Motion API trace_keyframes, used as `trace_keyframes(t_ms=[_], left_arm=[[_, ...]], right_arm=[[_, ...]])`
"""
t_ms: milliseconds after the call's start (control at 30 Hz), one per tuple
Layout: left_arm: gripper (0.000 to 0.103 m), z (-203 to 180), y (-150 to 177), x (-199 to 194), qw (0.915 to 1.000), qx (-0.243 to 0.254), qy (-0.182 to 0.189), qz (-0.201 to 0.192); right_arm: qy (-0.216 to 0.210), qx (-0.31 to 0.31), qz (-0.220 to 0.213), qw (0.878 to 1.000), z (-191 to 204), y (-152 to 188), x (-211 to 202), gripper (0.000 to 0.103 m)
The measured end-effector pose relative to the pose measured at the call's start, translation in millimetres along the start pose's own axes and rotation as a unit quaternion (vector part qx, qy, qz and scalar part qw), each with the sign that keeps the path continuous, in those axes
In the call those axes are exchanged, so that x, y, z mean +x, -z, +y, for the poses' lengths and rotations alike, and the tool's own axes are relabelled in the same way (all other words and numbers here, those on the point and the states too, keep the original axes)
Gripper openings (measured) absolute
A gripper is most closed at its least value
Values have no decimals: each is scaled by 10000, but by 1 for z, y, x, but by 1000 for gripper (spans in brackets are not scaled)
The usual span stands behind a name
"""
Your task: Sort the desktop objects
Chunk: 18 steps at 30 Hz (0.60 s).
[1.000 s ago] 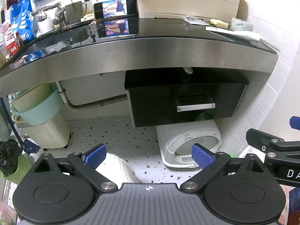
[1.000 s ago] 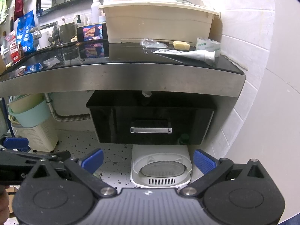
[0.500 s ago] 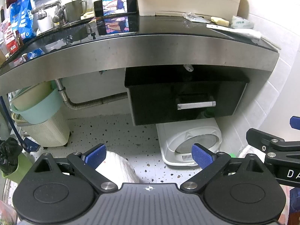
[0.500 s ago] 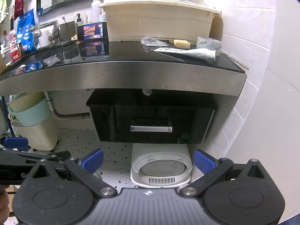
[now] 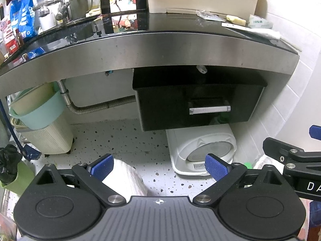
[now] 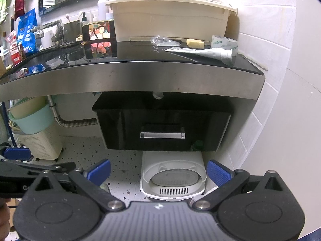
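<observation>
left gripper (image 5: 158,165) jaws wide, empty, low over floor | right gripper (image 6: 158,172) same, wide and empty, in front of black drawer (image 6: 162,124) | task items up on counter (image 6: 140,76): toothpaste tube (image 6: 202,52), soap bar (image 6: 195,43), plastic wrapper (image 6: 164,41), phone (image 6: 99,32) leaning on beige bin (image 6: 170,20) | both grippers well below counter

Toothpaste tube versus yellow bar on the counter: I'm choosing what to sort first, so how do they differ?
The toothpaste tube is long, white and capped, lying nearer the counter's front edge. The yellow bar is short, blocky and unwrapped, lying further back by the cream bin. Both rest flat on the black countertop, untouched.
</observation>
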State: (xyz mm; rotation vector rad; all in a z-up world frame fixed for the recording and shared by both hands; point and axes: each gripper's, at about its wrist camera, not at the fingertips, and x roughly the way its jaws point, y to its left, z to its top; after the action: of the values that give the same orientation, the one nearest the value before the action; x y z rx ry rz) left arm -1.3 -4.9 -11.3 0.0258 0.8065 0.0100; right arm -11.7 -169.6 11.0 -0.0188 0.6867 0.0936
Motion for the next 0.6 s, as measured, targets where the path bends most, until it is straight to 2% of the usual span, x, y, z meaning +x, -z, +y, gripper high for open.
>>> trace_keyframes(t_ms=[500,600], left_arm=[[99,-3,4,6,10000,33,62,28],[99,-4,5,7,9999,51,84,24]], right_arm=[[104,75,-166,9998,8,16,-8,103],[1,148,-205,9997,-5,4,3,103]])
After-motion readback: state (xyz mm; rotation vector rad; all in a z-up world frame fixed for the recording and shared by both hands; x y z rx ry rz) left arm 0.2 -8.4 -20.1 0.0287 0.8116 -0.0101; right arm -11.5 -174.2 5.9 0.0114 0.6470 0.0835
